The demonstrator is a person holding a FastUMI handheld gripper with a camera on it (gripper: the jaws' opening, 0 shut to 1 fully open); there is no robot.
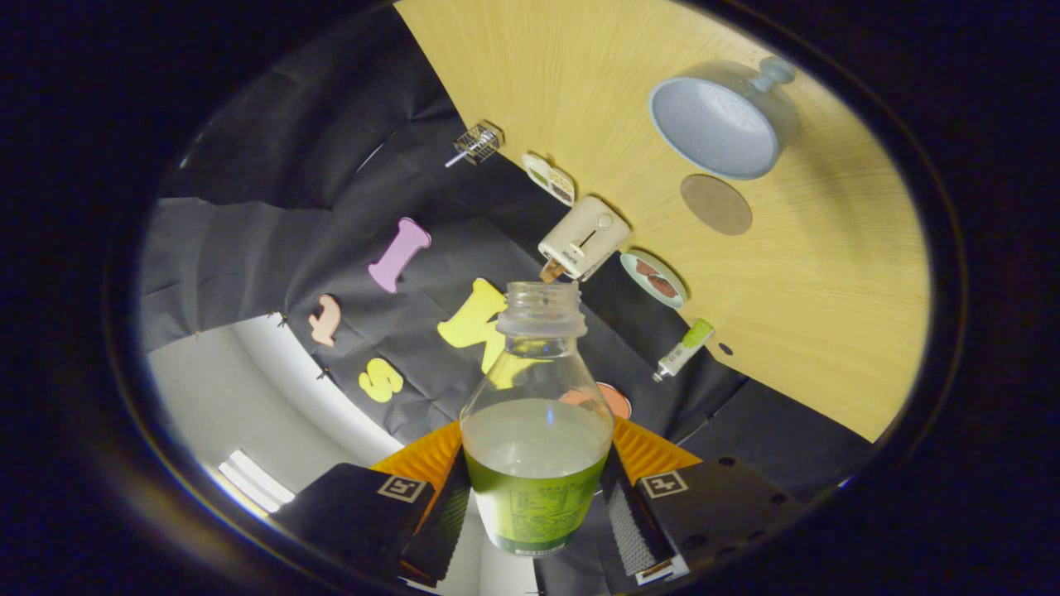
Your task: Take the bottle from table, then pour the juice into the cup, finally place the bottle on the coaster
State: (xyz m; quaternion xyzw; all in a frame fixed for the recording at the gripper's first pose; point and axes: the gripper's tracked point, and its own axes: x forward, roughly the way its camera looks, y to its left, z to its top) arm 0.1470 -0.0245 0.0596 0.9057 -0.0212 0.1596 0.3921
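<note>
My claw (537,505) was closed on the bottle (537,430), one finger pressed against each side of its lower body, where a green label wrapped it. The bottle stood uncapped between the fingers, its open threaded neck pointing away from me, and pale juice filled roughly the lower half of the clear body. The whole view was rolled over, so the wooden counter (828,314) slanted across the far right rather than lying flat.

Beyond the bottle's mouth, along the counter's edge against the dark booth wall, sat a cream toaster (584,237) with small plates of food on either side of it: one (549,179) just further along the edge, one (653,279) nearer to me. A small tube with a green cap (684,349) lay past that nearer plate, at the counter's edge. A little wire basket (478,143) on a handle stood out further off still.

Further onto the counter, well apart from the bottle, was the pale blue cup (719,124), its open mouth turned towards me, and just beside it the round brown coaster (716,204), bare
</note>
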